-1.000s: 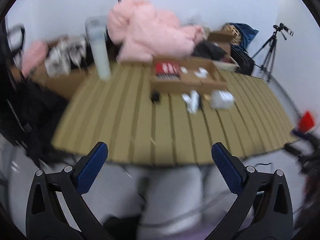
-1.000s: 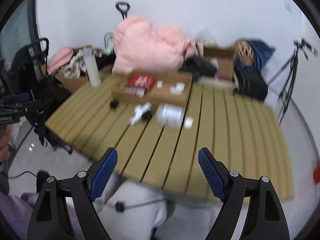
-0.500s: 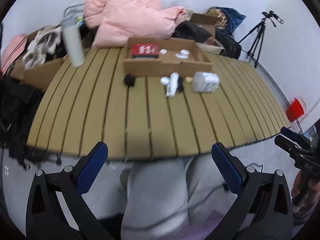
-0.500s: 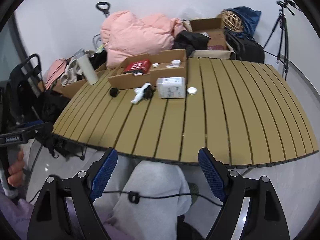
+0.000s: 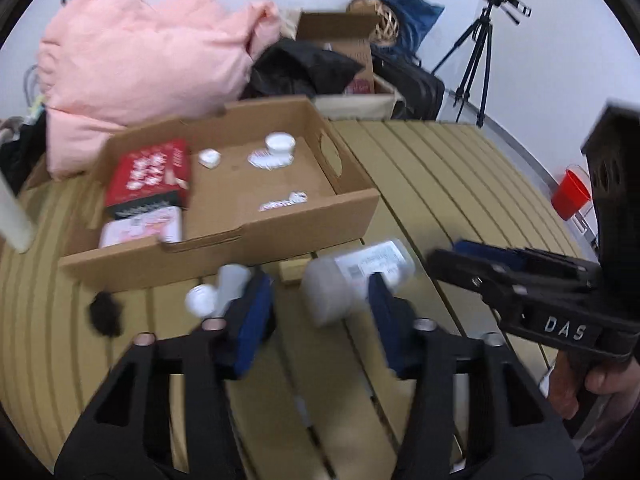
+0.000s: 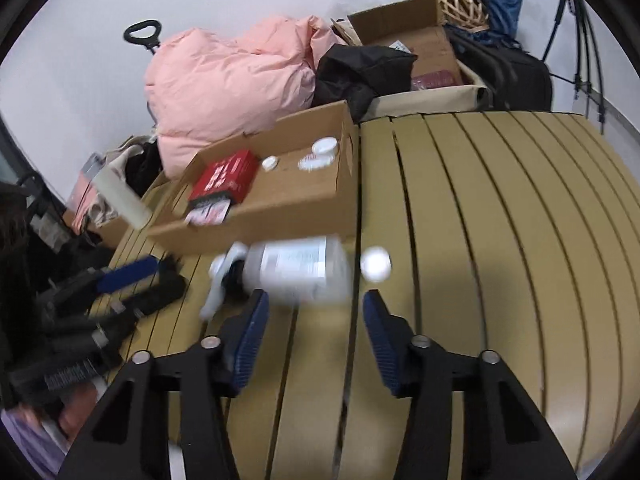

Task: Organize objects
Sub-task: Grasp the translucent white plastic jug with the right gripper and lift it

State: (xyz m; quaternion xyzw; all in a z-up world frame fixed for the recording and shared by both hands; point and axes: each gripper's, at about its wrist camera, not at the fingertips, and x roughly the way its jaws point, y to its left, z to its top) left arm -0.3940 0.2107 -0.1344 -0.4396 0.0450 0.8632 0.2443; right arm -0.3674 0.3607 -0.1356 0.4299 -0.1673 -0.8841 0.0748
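A clear plastic bottle (image 5: pixel 352 280) with a white label lies on its side on the slatted table (image 5: pixel 460 184), just in front of a shallow cardboard box (image 5: pixel 240 240). My left gripper (image 5: pixel 320 320) is open, its jaws either side of the bottle's near end. My right gripper (image 6: pixel 312 320) is open just short of the same bottle (image 6: pixel 296 268). A white cap (image 6: pixel 375 264) lies right of the bottle. A white tube-like item (image 5: pixel 224 288) and a small black object (image 5: pixel 105 312) lie to the left.
The box holds a red packet (image 5: pixel 148 176), a pink-white pack (image 5: pixel 140 232) and small white lids (image 5: pixel 280 144). A pink jacket (image 5: pixel 140 64), black bags, another box and a tripod (image 5: pixel 476 64) crowd the far edge. A tall pale bottle (image 6: pixel 120 196) stands at the left.
Both grippers have moved forward from beyond the table's near edge to over the table, close to the bottle. Their jaws look narrower than before.
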